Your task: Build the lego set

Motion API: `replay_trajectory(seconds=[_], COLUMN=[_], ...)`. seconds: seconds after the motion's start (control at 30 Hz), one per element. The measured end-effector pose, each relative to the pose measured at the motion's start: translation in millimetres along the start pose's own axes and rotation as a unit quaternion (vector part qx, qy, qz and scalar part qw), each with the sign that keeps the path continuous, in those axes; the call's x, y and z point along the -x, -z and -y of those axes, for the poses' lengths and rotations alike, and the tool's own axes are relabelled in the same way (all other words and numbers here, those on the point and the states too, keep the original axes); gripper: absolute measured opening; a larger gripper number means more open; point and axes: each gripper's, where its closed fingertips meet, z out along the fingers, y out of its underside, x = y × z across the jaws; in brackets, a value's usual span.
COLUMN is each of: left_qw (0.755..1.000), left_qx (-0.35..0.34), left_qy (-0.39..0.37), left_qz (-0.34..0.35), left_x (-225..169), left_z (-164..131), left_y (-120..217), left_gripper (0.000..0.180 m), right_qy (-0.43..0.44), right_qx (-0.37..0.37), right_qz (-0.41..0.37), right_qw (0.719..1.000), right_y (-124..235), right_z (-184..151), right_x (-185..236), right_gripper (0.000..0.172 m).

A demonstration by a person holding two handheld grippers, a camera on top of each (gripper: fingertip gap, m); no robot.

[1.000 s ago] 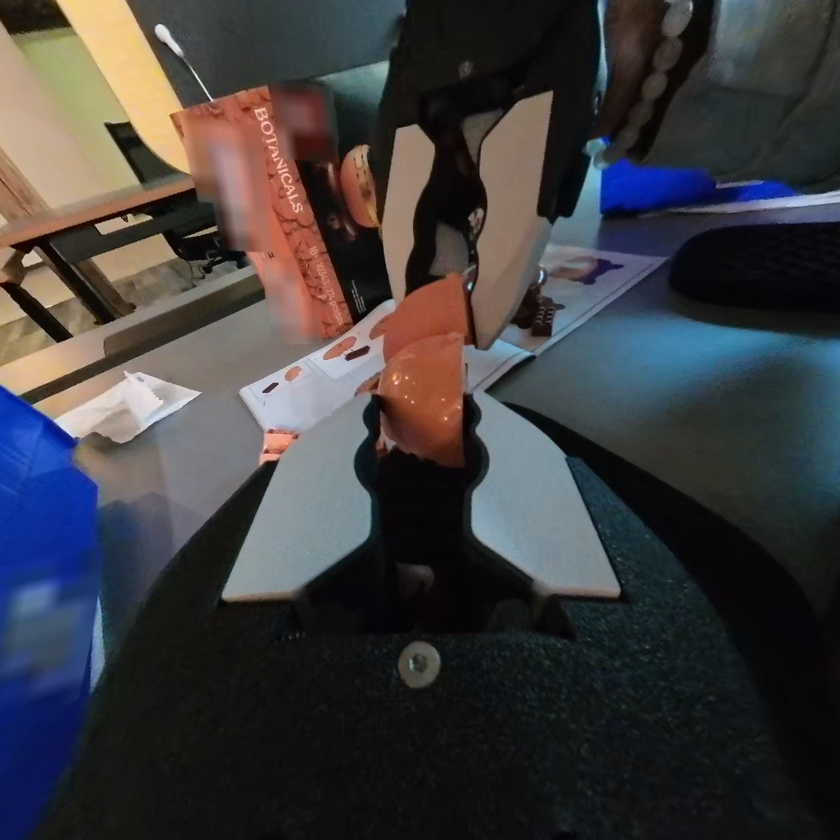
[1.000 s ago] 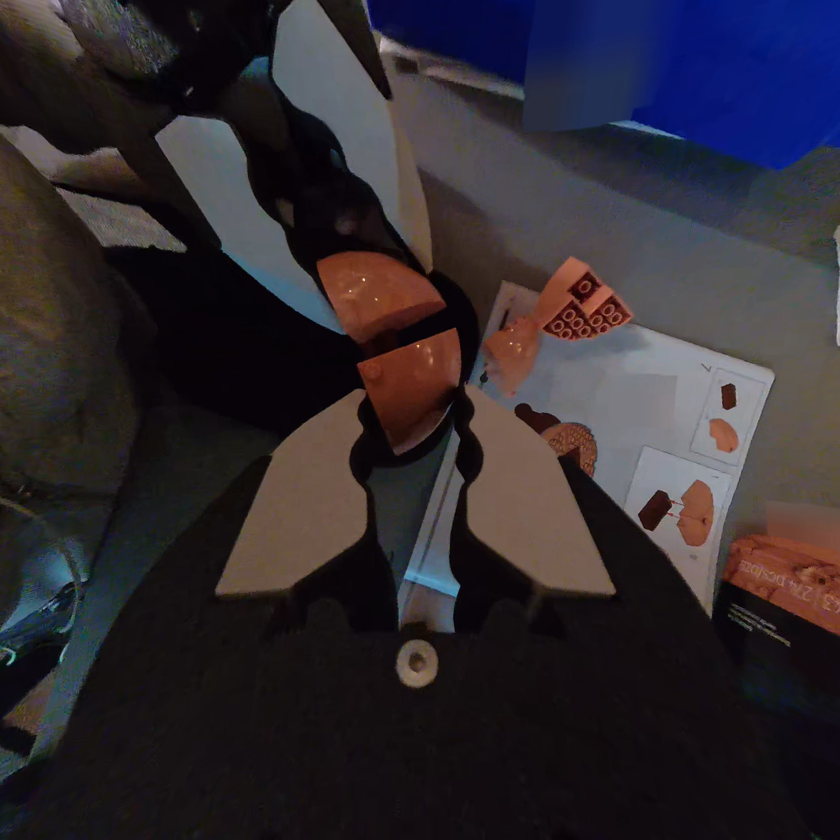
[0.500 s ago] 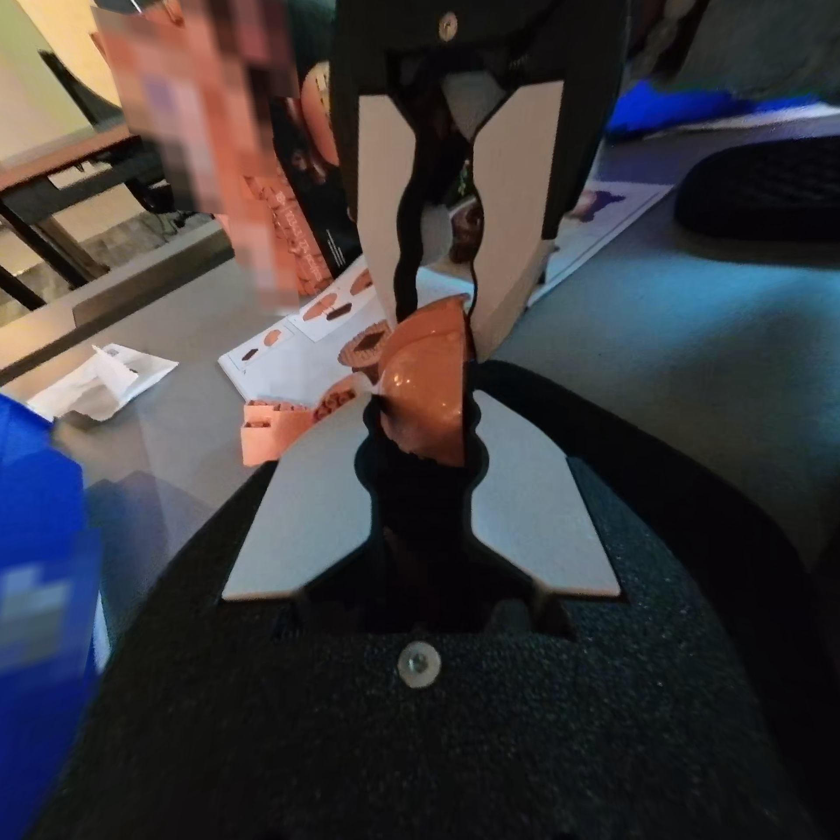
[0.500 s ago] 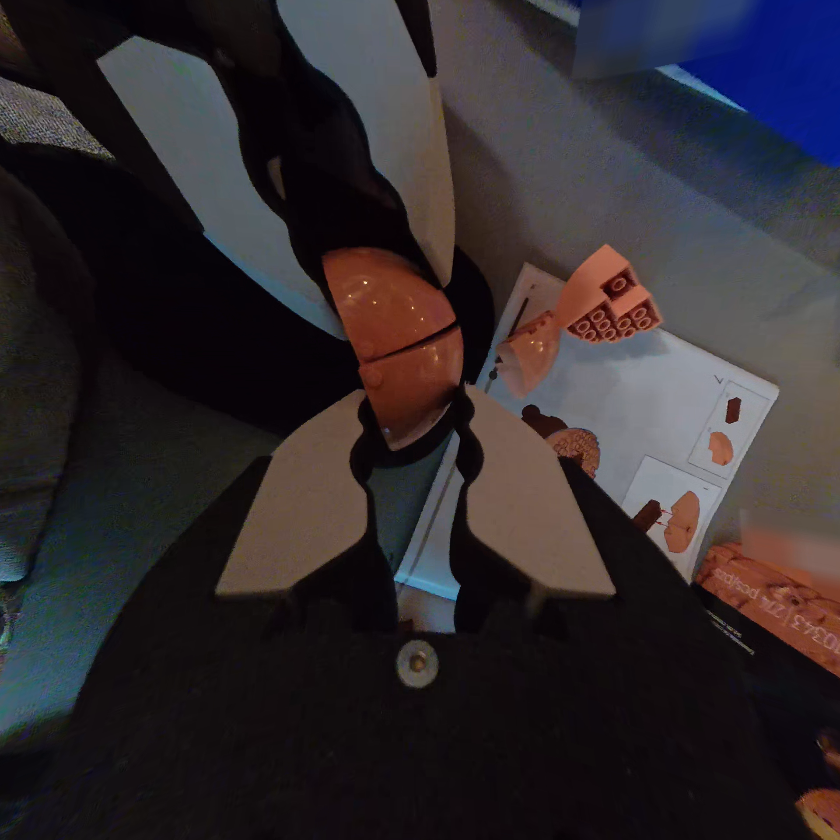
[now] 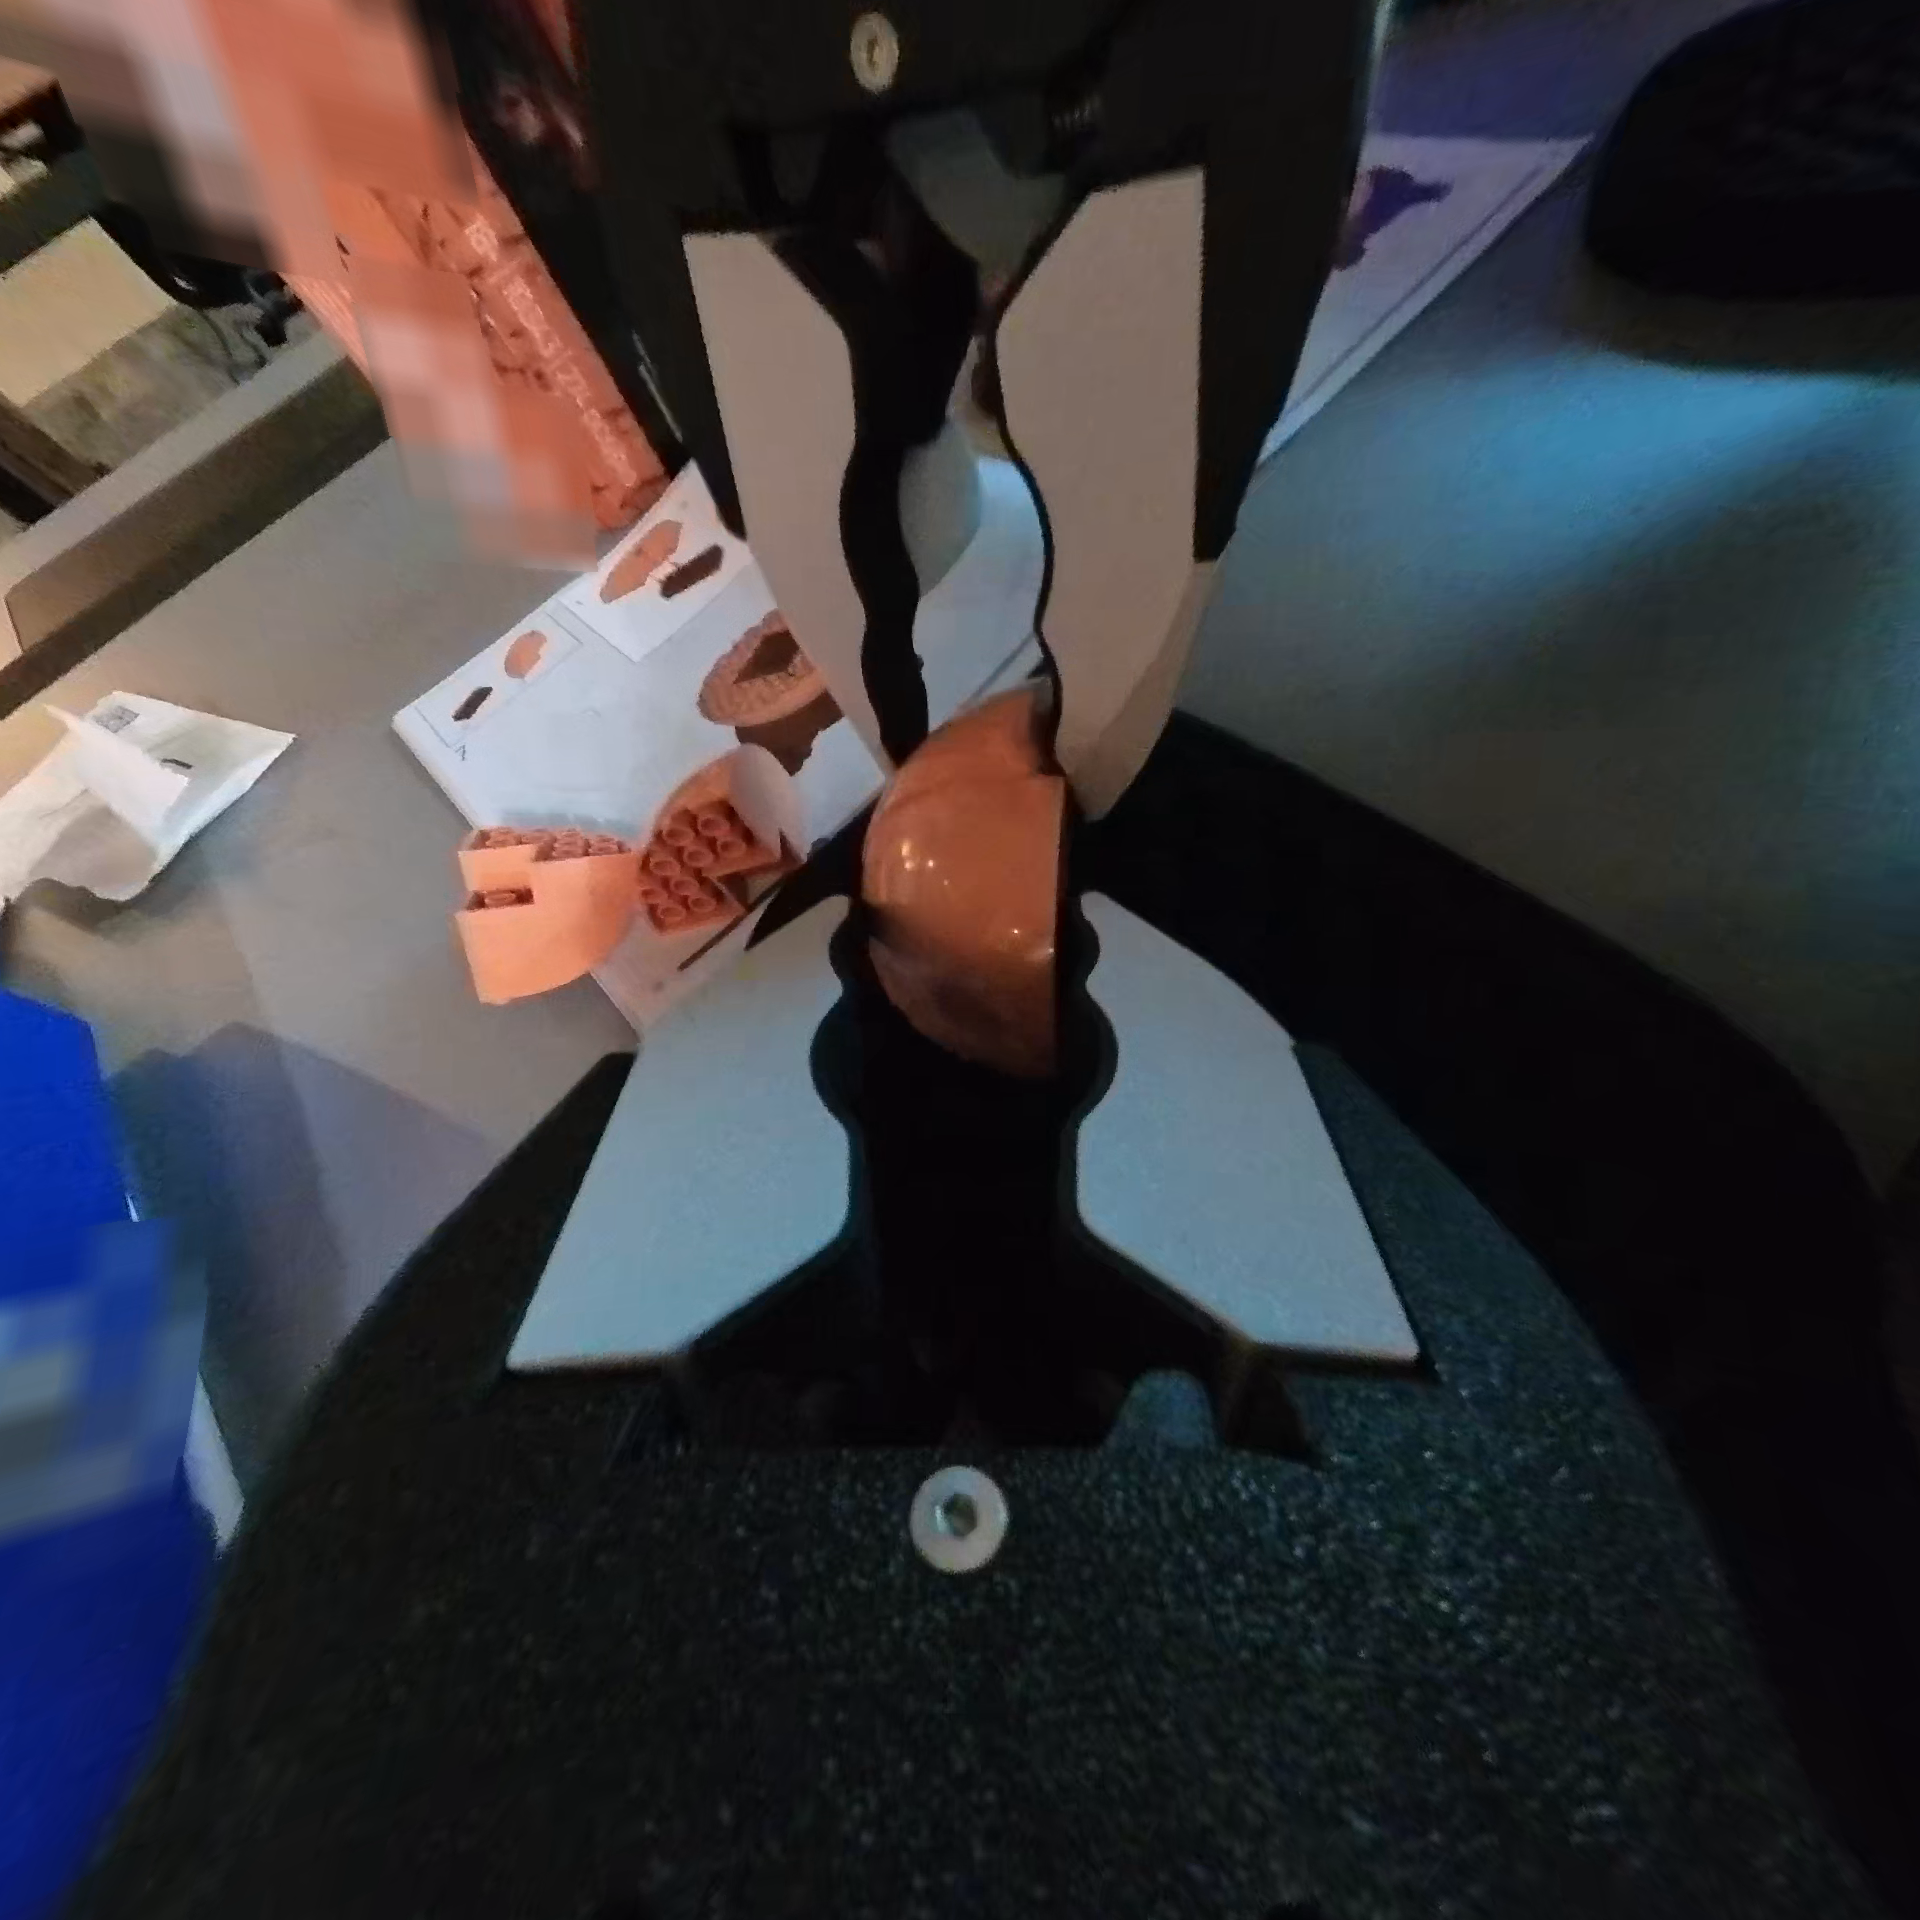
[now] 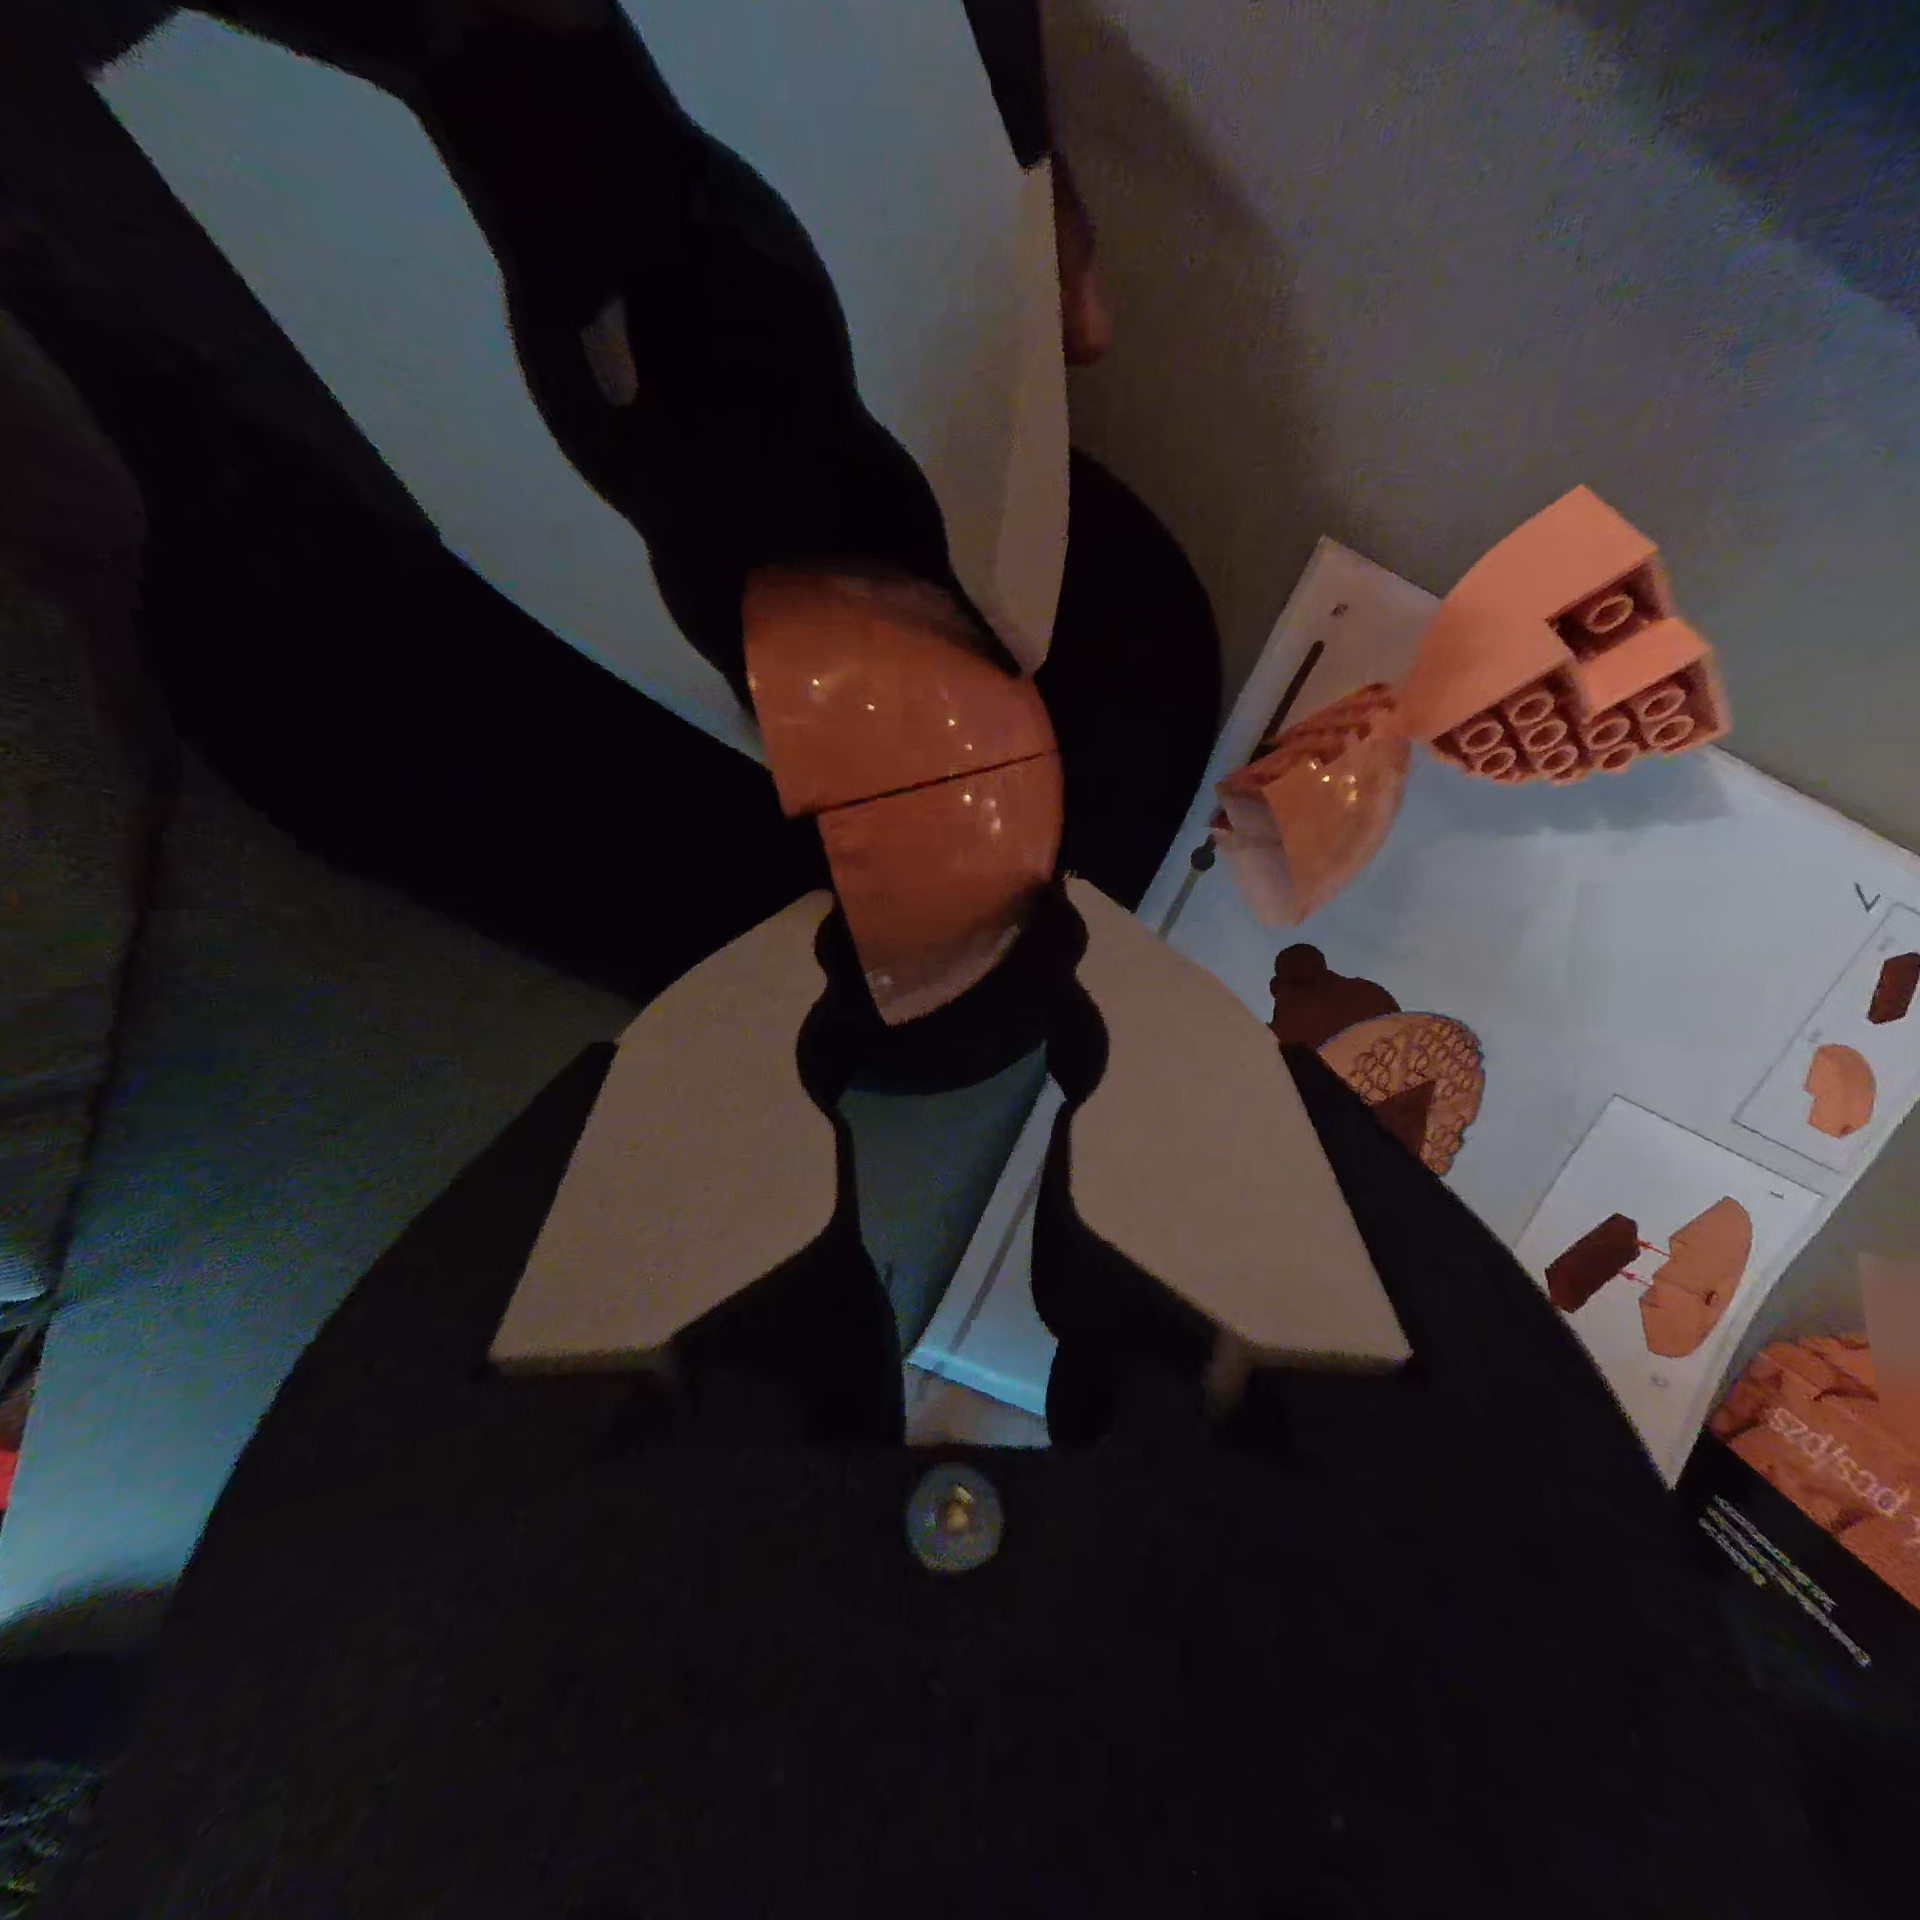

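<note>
Two glossy tan dome-shaped brick pieces pressed edge to edge above the grey worktop (image 5: 1558, 727), a thin seam showing between them: the near quarter-dome (image 6: 935, 894) clamped in the right gripper (image 6: 940, 951), the far quarter-dome (image 6: 883, 707) clamped in the left gripper (image 5: 961, 966), both sets of jaws closed on smooth curved plastic. Seemingly mated but not flush, though dim light hampers certainty. Left unused on the instruction booklet (image 6: 1662, 935) near the worktop's middle: two more studded tan curved bricks (image 6: 1558, 675), matte-sided, tubed underneath.

A mosaic patch blurs part of the orange box (image 5: 499, 343), and the blue object (image 5: 73, 1403) is cut off by the left edge.
</note>
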Motion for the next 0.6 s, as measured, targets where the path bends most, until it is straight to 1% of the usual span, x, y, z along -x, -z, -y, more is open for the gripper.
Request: replay_trajectory(seconds=[0.07,0.23,0.3,0.37,0.43,0.6], left_qw=[1.0,1.0,1.0,1.0,1.0,1.0], left_qx=[0.006,0.012,0.024,0.023,0.023,0.023], left_qy=[0.001,0.009,0.007,0.005,0.005,0.0], left_qz=[-0.002,-0.008,-0.007,-0.006,-0.006,-0.008], left_x=[0.0,0.1,-0.1,-0.2,-0.3,-1.4], left_z=[-2.0,-3.4,-6.3,-6.2,-6.1,-5.9], left_y=[-0.5,-1.7,-3.3,-3.4,-3.5,-3.8], left_gripper=[0.036,0.036,0.037,0.037,0.037,0.037], right_qy=[-0.002,-0.014,-0.022,-0.032,-0.033,-0.016], right_qx=[-0.004,-0.033,-0.055,-0.081,-0.101,-0.093], right_qz=[0.007,0.03,0.039,0.042,0.052,0.057], right_qw=[1.0,0.999,0.997,0.995,0.993,0.994], right_y=[-1.5,-0.7,3.7,7.3,7.1,4.6], right_z=[0.3,-0.7,-1.3,-0.8,1.1,-1.1], right_x=[2.2,6.0,5.9,3.2,3.7,4.3], right_gripper=[0.039,0.045,0.043,0.037,0.036,0.035])
